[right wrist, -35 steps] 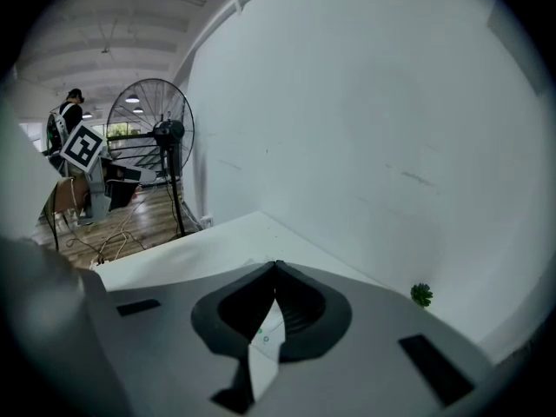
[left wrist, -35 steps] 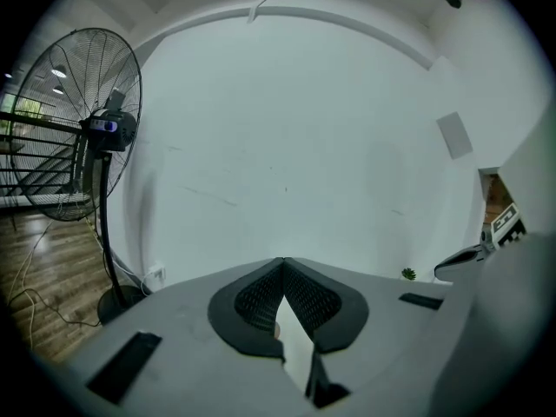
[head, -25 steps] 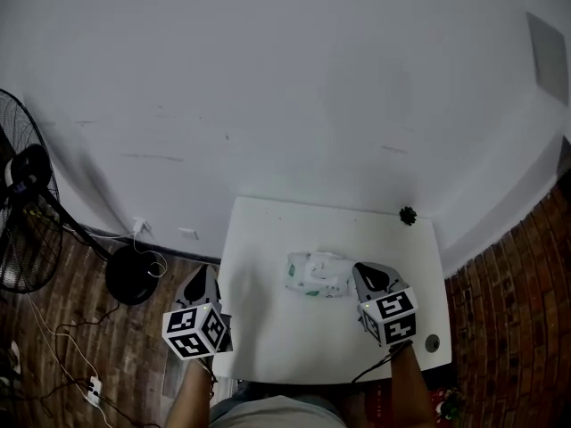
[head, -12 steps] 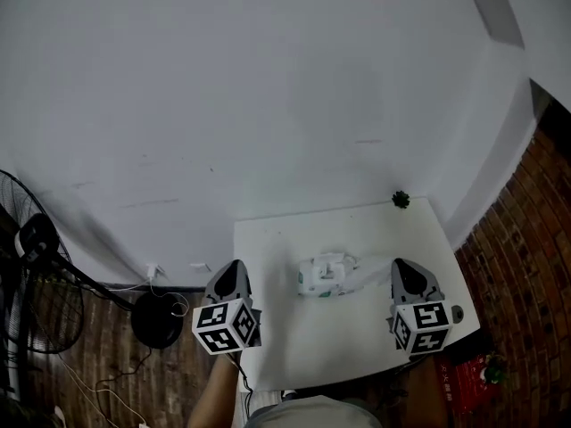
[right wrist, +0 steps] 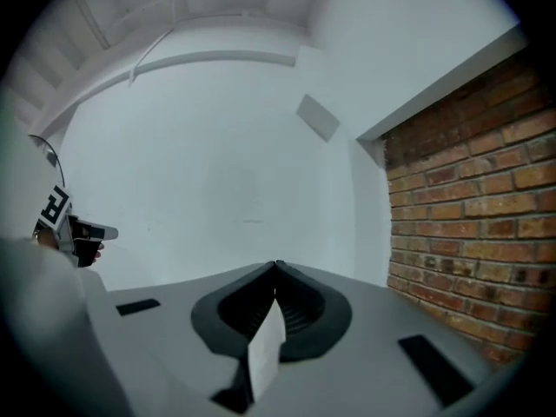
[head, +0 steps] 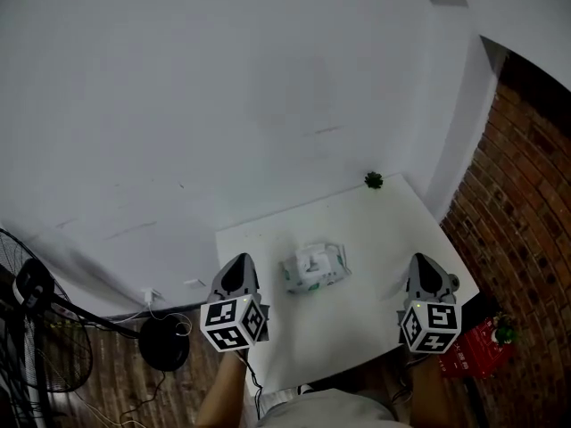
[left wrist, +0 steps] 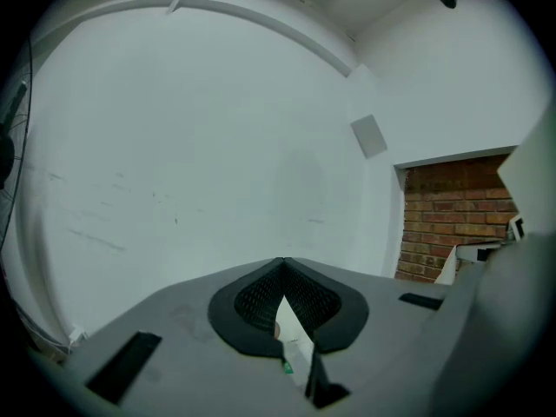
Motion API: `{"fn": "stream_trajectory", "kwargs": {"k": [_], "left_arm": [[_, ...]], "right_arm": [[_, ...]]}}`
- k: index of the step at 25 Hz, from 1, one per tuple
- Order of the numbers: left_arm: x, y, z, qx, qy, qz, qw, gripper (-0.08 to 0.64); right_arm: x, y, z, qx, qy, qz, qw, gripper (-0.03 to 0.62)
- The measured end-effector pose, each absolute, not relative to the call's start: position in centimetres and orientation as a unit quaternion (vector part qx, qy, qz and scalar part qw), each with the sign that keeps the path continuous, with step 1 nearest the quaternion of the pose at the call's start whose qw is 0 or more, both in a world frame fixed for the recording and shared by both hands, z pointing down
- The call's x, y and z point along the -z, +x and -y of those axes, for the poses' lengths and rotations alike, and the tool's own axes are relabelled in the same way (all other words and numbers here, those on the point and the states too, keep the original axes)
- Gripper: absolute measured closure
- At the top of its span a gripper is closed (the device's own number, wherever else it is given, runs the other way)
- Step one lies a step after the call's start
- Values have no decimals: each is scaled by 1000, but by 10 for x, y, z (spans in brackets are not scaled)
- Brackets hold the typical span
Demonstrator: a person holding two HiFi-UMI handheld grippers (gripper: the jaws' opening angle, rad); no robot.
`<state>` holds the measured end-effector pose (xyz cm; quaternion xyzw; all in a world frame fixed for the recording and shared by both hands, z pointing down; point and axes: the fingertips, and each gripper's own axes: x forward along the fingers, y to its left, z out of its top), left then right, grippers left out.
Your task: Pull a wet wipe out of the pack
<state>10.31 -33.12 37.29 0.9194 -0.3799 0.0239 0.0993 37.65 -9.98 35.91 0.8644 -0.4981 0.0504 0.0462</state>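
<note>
- Right gripper, grey hard plastic with ribbed black pads and a black-and-white marker cube at its back: its jaws are closed tip to tip, pinching a thin, flat white sheet that, as far as it shows, is the wet wipe.
- That wet wipe stands on edge in the slit between the pads. Its long axis runs from the jaw tips back towards the camera, sloping down and a little left, and it ends in a squared-off lower edge.
- Left gripper, of the same make, has its jaws together at the tips with nothing clamped. A pale sliver with a green speck shows in the slit below them, and I cannot tell what it is.
- Between the two grippers, nearer the left one, the pack lies flat on the table. It is a soft, roughly oblong pouch of white film with green print, its long axis running left to right and rising slightly to the right in the head view.
- Something white stands up from the top of the pack; whether it is a flap or a wipe is not clear.
- Smooth, matte and white, the table top also carries a small dark knobbly object at its far corner, well apart from the pack.
- Rough red brick wall lies to the right.
</note>
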Motion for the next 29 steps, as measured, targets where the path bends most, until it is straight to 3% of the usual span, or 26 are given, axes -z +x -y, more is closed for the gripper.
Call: {"fn": "stream_trajectory", "kwargs": {"k": [29], "left_arm": [[-381,107,326,-23,914,389,115,560]], "right_arm": [[-347,390,98,-38,866,496,56,591]]}}
